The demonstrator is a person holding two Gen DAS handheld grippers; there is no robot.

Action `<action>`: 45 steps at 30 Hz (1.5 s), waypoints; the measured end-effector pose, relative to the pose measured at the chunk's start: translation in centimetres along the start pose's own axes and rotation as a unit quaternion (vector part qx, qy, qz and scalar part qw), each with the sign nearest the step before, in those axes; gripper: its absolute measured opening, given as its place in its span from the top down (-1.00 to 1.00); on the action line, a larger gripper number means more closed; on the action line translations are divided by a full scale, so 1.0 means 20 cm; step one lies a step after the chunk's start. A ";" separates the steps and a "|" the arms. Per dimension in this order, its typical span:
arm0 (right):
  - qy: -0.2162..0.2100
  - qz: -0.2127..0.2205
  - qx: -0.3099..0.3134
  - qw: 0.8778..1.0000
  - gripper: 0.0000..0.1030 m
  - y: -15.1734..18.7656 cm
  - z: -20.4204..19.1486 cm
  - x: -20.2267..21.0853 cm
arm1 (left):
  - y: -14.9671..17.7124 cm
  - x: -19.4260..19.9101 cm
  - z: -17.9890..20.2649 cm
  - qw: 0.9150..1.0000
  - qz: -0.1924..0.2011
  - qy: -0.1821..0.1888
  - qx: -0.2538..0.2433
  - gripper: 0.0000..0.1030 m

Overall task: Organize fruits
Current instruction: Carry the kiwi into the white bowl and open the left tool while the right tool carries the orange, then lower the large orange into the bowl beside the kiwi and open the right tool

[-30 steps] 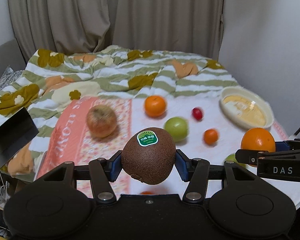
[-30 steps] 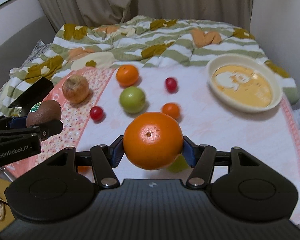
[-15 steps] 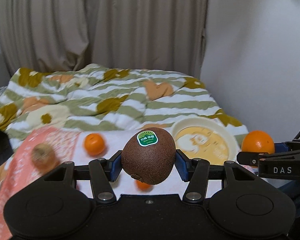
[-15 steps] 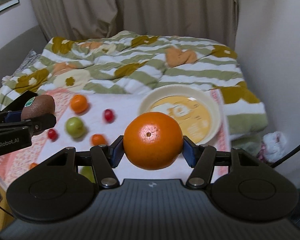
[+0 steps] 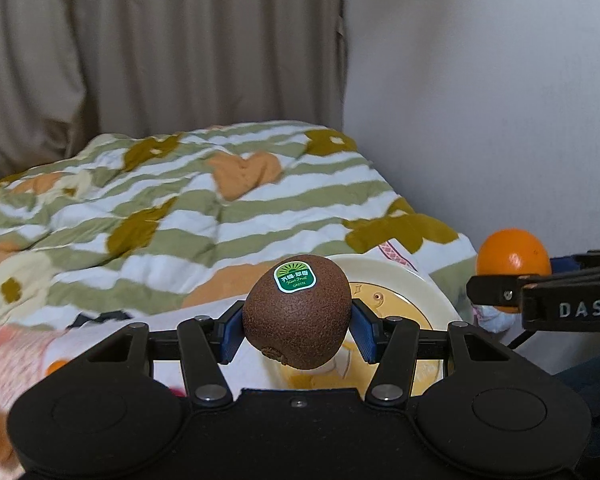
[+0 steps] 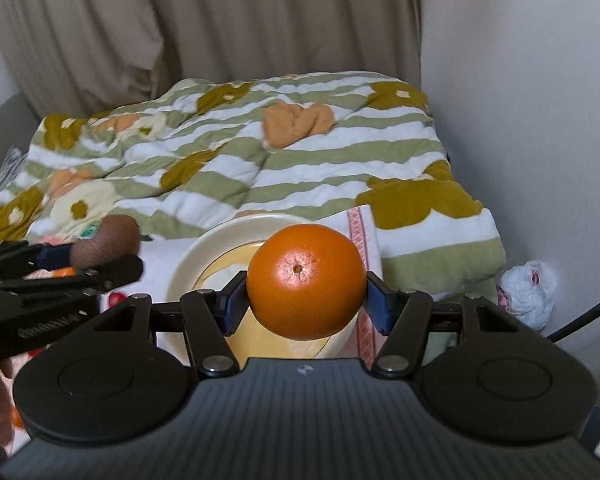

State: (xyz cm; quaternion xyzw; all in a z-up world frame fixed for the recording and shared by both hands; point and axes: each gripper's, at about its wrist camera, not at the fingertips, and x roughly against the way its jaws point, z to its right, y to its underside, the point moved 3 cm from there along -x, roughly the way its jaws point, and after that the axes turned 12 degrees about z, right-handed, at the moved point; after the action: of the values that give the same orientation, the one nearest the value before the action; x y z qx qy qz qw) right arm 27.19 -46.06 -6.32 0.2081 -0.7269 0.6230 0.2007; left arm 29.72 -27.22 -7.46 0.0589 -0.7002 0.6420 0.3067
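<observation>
Two claws clamped | left claw (image 5: 296, 336): "GREEN"-stickered kiwi (image 5: 296, 316) | right claw (image 6: 306, 306): orange (image 6: 306, 282)

We read "DAS" in white letters on black body of right gripper (image 5: 512, 276), seen from left wrist view. Sticker (image 5: 295, 277) on kiwi (image 5: 296, 316): green field, sun emblem, white characters not legible to us, small word "GREEN" at bottom. Same sticker in right wrist view too blurred to read. No other legible text found.
</observation>
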 end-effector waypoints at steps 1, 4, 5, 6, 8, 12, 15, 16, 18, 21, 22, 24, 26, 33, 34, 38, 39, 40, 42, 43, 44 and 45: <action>0.003 -0.001 -0.002 1.000 -0.46 -0.01 0.01 -0.03 | 0.01 -0.06 0.01 1.000 -0.005 0.005 -0.005 -0.14; 0.012 -0.005 -0.011 1.000 -0.46 -0.01 0.04 -0.12 | 0.03 -0.22 0.03 0.999 -0.020 0.017 -0.020 -0.14; 0.015 -0.008 -0.015 1.000 -0.46 -0.01 0.06 -0.15 | 0.04 -0.27 0.04 0.999 -0.025 0.019 -0.026 -0.14; 0.017 -0.011 -0.018 1.000 -0.46 0.00 0.07 -0.18 | 0.05 -0.31 0.05 0.999 -0.029 0.021 -0.031 -0.14; 0.022 -0.018 -0.023 0.999 -0.46 0.01 0.09 -0.23 | 0.07 -0.39 0.07 0.998 -0.037 0.028 -0.045 -0.14; 0.031 -0.026 -0.030 0.999 -0.46 0.03 0.14 -0.29 | 0.10 -0.51 0.11 0.995 -0.050 0.038 -0.072 -0.14; 0.039 -0.031 -0.038 0.998 -0.46 0.05 0.18 -0.33 | 0.13 -0.57 0.14 0.994 -0.060 0.045 -0.083 -0.14; 0.041 -0.032 -0.040 0.998 -0.46 0.05 0.19 -0.33 | 0.14 -0.59 0.15 0.993 -0.064 0.047 -0.085 -0.14; 0.043 -0.033 -0.043 0.998 -0.46 0.05 0.21 -0.34 | 0.15 -0.61 0.16 0.992 -0.068 0.050 -0.088 -0.15; 0.045 -0.032 -0.046 0.997 -0.46 0.04 0.23 -0.34 | 0.15 -0.61 0.18 0.991 -0.065 0.054 -0.100 -0.53; 0.045 -0.031 -0.047 0.997 -0.46 0.04 0.23 -0.33 | 0.14 -0.59 0.19 0.992 -0.055 0.053 -0.105 -0.83; 0.045 -0.027 -0.048 0.997 -0.46 0.02 0.24 -0.33 | 0.11 -0.55 0.19 0.992 -0.039 0.050 -0.109 -0.92; 0.044 -0.022 -0.048 0.998 -0.46 0.00 0.24 -0.31 | 0.10 -0.52 0.17 0.992 -0.043 0.049 -0.106 -0.92; 0.023 -0.024 -0.022 0.999 -0.46 -0.03 0.18 -0.34 | 0.08 -0.39 0.04 0.996 -0.049 0.026 -0.073 -0.92; 0.019 -0.026 -0.018 0.999 -0.46 -0.02 0.16 -0.35 | 0.08 -0.36 0.01 0.996 -0.050 0.020 -0.065 -0.92; 0.006 -0.040 0.009 0.999 -0.46 0.02 0.06 -0.41 | 0.09 -0.29 -0.07 0.997 -0.059 0.001 -0.040 -0.92; 0.001 -0.044 0.015 0.999 -0.46 0.03 0.04 -0.43 | 0.09 -0.27 -0.08 0.998 -0.059 -0.002 -0.036 -0.92; -0.005 -0.047 0.023 0.999 -0.46 0.05 0.01 -0.45 | 0.09 -0.25 -0.10 0.998 -0.059 -0.006 -0.031 -0.92; -0.009 -0.053 0.040 0.998 -0.46 0.08 -0.02 -0.48 | 0.09 -0.22 -0.12 0.998 -0.059 -0.013 -0.026 -0.92; -0.009 -0.055 0.049 0.997 -0.46 0.10 -0.04 -0.50 | 0.10 -0.21 -0.13 0.998 -0.059 -0.016 -0.023 -0.92; -0.010 -0.056 0.055 0.997 -0.46 0.12 -0.06 -0.51 | 0.10 -0.20 -0.14 0.998 -0.060 -0.020 -0.021 -0.92; -0.011 -0.059 0.060 0.996 -0.46 0.13 -0.07 -0.52 | 0.10 -0.19 -0.15 0.998 -0.060 -0.022 -0.020 -0.92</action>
State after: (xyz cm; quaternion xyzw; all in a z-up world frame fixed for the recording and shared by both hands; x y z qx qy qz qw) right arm 34.48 -43.81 -14.09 0.2693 -0.6766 0.6503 0.2163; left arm 32.95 -25.29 -11.20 0.1089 -0.7149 0.6068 0.3300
